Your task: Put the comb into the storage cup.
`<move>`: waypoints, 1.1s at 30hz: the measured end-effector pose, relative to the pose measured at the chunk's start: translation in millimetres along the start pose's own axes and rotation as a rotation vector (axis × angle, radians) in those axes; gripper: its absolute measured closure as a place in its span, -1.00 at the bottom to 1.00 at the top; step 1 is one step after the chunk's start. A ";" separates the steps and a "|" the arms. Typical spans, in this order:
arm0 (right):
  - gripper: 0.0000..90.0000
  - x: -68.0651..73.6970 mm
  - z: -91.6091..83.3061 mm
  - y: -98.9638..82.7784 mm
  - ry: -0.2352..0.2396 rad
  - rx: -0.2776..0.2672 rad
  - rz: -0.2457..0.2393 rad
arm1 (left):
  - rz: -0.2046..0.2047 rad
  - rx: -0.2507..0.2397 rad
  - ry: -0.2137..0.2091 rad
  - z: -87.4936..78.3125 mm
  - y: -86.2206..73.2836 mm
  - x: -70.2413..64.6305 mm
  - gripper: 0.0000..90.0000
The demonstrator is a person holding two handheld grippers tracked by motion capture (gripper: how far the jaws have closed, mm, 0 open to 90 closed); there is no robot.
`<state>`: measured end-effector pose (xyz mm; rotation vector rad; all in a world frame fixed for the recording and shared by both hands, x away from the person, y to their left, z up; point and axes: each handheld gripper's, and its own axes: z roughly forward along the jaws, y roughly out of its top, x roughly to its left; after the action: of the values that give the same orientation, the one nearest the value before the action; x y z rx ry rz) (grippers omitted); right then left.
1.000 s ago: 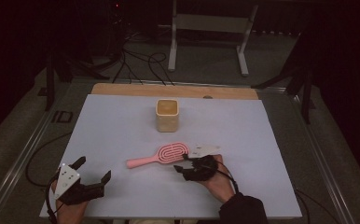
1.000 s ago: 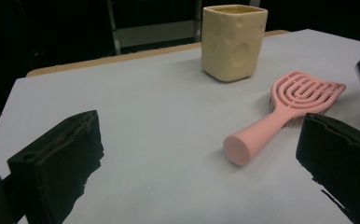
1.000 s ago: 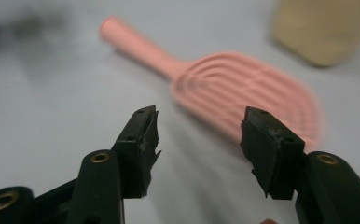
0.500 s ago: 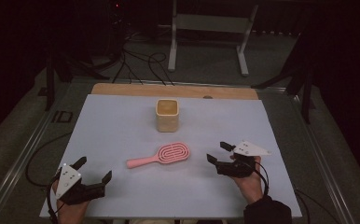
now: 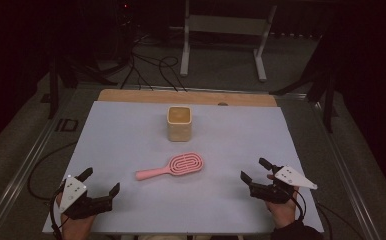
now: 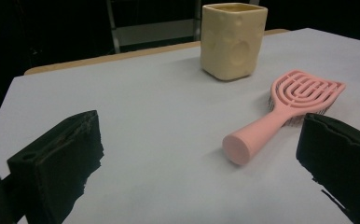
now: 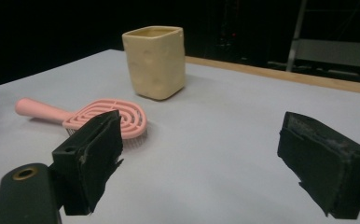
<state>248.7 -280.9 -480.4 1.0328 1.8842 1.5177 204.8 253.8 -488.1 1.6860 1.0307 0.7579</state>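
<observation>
A pink hairbrush (image 5: 173, 166) lies flat on the pale mat, handle pointing left, in front of a cream square cup (image 5: 179, 122). My left gripper (image 5: 101, 181) rests open at the front left corner, well short of the brush handle. My right gripper (image 5: 254, 169) stands open at the front right, apart from the brush head; its jaws have just been opening and nothing is between them. The left gripper view has the brush (image 6: 285, 109) and cup (image 6: 231, 39) beyond the open jaws. In the right gripper view the brush (image 7: 113, 116) and cup (image 7: 155, 60) lie ahead.
The mat (image 5: 131, 130) covers a table with a wooden strip (image 5: 186, 97) along its far edge. A metal stand (image 5: 221, 30) and cables (image 5: 151, 65) are on the floor beyond. Dark surroundings flank both sides.
My right gripper has drawn away from the brush head to the right front of the table and its jaws have spread. The brush stays where it lay. The left gripper has not moved.
</observation>
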 end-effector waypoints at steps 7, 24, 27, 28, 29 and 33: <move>-0.69 -4.2 -11.5 -5.9 -0.025 -0.024 0.024 | 0.002 0.002 0.000 0.4 0.1 -0.7 -0.98; -0.80 -2.0 -8.0 -9.4 -0.052 0.023 0.014 | 0.009 0.058 -0.029 10.8 -2.2 -3.8 -1.00; -0.80 -0.7 -6.1 -10.2 -0.052 0.030 0.009 | 0.003 0.062 -0.030 11.3 -2.4 -2.8 -1.00; -0.81 0.3 -5.1 -10.6 -0.055 0.033 0.001 | -0.004 0.067 -0.030 11.8 -2.4 -0.7 -1.00; -0.81 0.5 -4.9 -10.7 -0.055 0.033 0.000 | -0.004 0.067 -0.030 11.8 -2.4 -0.7 -1.00; -0.80 0.2 -4.6 -11.4 -0.051 0.031 0.001 | -0.031 0.075 -0.025 12.3 0.7 3.1 -1.00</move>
<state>242.2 -284.4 -490.3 1.0765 1.8775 1.4532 216.8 251.4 -491.4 1.7349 1.0769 0.6847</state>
